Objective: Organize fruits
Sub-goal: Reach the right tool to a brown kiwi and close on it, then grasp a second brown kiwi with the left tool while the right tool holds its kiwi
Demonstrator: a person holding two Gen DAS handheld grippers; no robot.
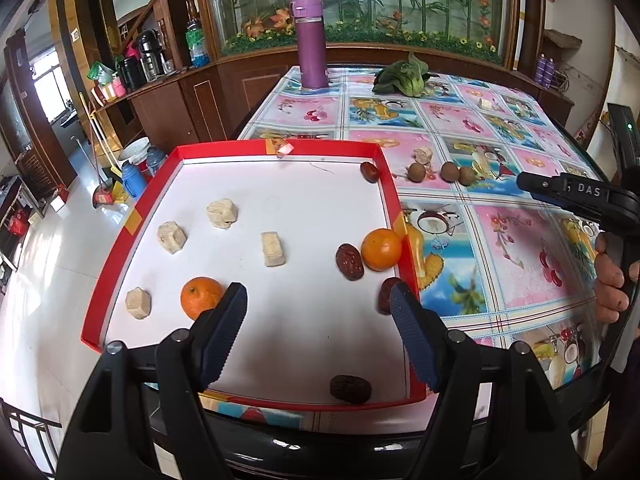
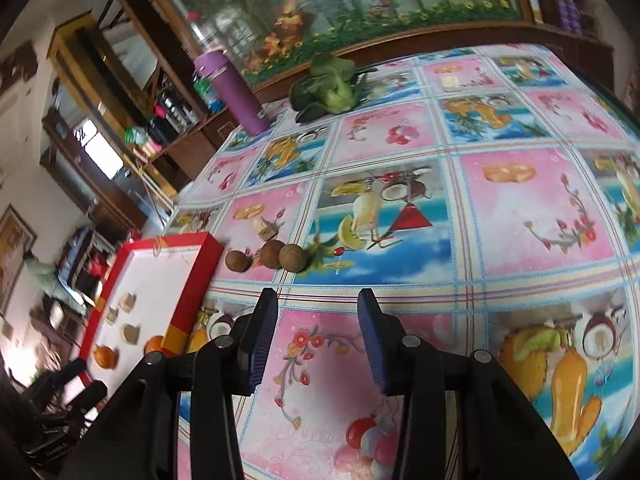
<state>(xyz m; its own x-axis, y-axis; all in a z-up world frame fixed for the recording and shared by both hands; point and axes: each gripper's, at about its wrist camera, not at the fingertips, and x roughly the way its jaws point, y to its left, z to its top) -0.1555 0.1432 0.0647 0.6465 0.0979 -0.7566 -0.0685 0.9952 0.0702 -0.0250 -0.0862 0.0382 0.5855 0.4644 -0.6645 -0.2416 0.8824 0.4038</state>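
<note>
A red-rimmed white tray point(image 1: 384, 176) holds two oranges point(image 1: 201, 297) point(image 1: 381, 249), several dark red dates point(image 1: 349, 261) and several beige crumbly blocks point(image 1: 273, 249). My left gripper point(image 1: 316, 304) hovers open above the tray's near half, nothing between its fingers. Three brown round fruits point(image 2: 272, 255) and a beige block point(image 2: 265, 227) lie on the tablecloth right of the tray point(image 2: 188, 292). My right gripper point(image 2: 318, 308) is open above the cloth, a little short of those fruits. It also shows at the right of the left wrist view as a black gripper point(image 1: 532, 186) in a person's hand.
A purple flask point(image 1: 309, 42) and a leafy green vegetable point(image 1: 402, 76) stand at the table's far end. A small pale piece point(image 1: 485, 104) lies far right. The patterned tablecloth point(image 2: 520, 216) spreads to the right. A wooden cabinet and glass display lie beyond the table.
</note>
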